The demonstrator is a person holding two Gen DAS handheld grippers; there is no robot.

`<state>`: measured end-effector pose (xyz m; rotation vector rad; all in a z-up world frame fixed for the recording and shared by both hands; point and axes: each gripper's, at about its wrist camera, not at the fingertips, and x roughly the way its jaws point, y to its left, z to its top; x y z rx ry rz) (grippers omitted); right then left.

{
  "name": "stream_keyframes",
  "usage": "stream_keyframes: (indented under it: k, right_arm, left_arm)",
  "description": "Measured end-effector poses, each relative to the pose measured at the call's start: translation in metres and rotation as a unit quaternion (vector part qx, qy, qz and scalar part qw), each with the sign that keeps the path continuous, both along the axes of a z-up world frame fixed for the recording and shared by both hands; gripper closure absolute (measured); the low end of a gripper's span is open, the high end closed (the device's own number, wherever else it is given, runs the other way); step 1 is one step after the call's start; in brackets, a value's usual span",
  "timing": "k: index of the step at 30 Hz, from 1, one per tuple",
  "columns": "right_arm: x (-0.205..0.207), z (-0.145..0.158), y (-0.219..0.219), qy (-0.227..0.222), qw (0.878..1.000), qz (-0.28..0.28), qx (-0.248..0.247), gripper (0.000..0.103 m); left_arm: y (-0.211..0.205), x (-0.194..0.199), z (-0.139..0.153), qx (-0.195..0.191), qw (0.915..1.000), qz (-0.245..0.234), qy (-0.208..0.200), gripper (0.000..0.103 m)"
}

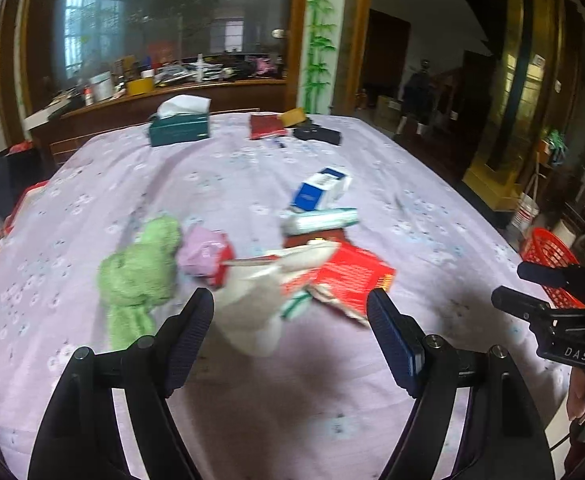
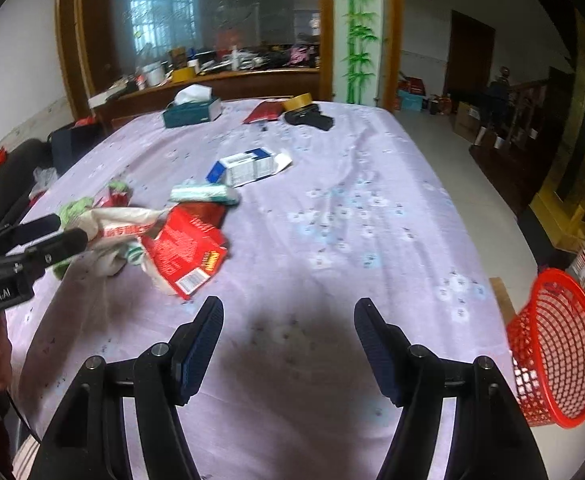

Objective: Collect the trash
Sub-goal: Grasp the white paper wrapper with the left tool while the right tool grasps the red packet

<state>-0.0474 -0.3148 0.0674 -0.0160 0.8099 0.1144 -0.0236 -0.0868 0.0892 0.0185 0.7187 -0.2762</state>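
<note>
Lilac cloth is covering the surface [image 1: 252, 400] as I am bringing both claws in, empty and spread apart. My left claw [image 1: 290, 320] is nearing the crumpled white bag [image 1: 252, 320], beside the torn red box [image 1: 352, 276]; my right claw [image 2: 288, 332] is hovering between box and red basket [image 2: 556, 356]. Next, I judge: straddle the bag, clamp.

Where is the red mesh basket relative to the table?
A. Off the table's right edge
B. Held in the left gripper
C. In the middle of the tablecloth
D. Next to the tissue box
A: the red mesh basket sits beyond the right edge of the table, tilted.
</note>
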Motion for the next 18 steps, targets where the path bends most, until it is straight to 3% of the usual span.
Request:
stream_keyframes:
  k: [12,14,18]
  right_arm:
    - [0.015,-0.007,0.031,0.031,0.995,0.074,0.063,0.031]
    - [0.019,-0.008,0.033,0.037,0.993,0.080,0.073,0.031]
    - [0.024,-0.009,0.036,0.040,0.993,0.081,0.076,0.031]
  left_arm:
    - [0.058,0.031,-0.015,-0.023,0.9981,0.030,0.048,0.026]
    - [0.055,0.033,-0.019,-0.036,0.9977,0.018,0.056,0.026]
    - [0.032,0.032,-0.018,-0.015,0.9990,-0.015,0.041,0.027]
